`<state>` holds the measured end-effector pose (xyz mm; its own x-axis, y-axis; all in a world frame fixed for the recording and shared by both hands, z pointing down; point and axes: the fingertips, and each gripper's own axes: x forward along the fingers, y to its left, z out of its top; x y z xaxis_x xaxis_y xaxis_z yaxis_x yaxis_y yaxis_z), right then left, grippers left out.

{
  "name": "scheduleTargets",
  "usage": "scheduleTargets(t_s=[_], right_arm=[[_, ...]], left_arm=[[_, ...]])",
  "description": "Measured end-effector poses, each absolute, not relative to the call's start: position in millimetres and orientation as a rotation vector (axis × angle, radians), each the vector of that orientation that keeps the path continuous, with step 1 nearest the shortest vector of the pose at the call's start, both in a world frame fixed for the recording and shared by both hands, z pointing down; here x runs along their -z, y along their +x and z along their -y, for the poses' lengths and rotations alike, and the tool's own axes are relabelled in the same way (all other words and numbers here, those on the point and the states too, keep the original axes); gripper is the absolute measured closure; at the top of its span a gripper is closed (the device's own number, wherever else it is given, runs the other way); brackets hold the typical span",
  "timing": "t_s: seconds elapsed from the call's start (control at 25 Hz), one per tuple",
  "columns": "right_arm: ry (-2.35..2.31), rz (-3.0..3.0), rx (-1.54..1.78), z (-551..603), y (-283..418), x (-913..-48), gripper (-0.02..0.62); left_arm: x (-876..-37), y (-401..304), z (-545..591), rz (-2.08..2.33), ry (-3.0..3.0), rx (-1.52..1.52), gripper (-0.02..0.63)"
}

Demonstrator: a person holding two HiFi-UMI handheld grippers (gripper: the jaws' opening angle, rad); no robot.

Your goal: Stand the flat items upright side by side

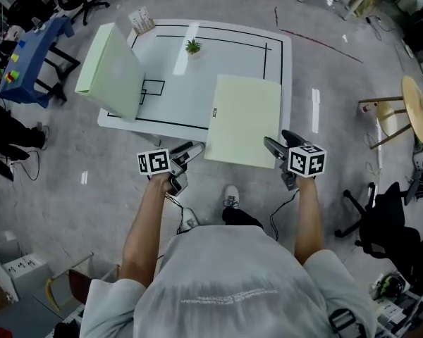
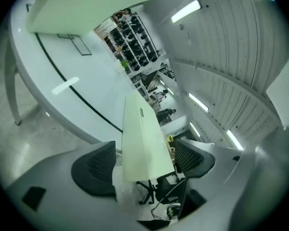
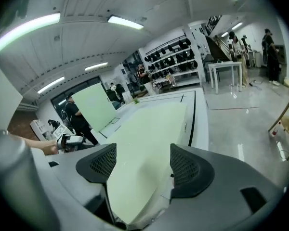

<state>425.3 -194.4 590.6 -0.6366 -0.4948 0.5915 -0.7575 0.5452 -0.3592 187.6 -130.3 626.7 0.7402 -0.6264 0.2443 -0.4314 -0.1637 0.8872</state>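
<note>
Plant (image 1: 193, 46), upright panel (image 1: 113, 72) beyond; left tool (image 1: 195, 148), right tool (image 1: 270, 145) released, flat panel (image 1: 243, 118) between jaws.

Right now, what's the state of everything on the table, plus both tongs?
Near green board: flat, overhanging the table at its near edge.
Far green board: standing on edge, table's left side.
Plant: upright.
Left tongs: open, near board between them.
Right tongs: open, near board between them.
</note>
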Motion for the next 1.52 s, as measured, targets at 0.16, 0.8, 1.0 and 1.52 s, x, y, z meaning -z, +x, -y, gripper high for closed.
scheduleTargets(t_s=[0.16,0.8,1.0,1.52], right_arm=[[0.948,2.343,-0.932,206,426,-610,0.239],[0.921,2.275,-1.146,211,422,-657,0.207],[0.892,2.205,-1.385,203,426,-670,0.207],[0.643,2.381,-1.098,194,387,-640,0.209]], left_arm=[[-650,206,136,0.739,1.758,0.196,0.221],[-677,268,134,0.416,1.795,0.117,0.225],[-676,273,132,0.432,1.819,0.059,0.236],[-656,247,105,0.643,2.037,-0.086,0.238]])
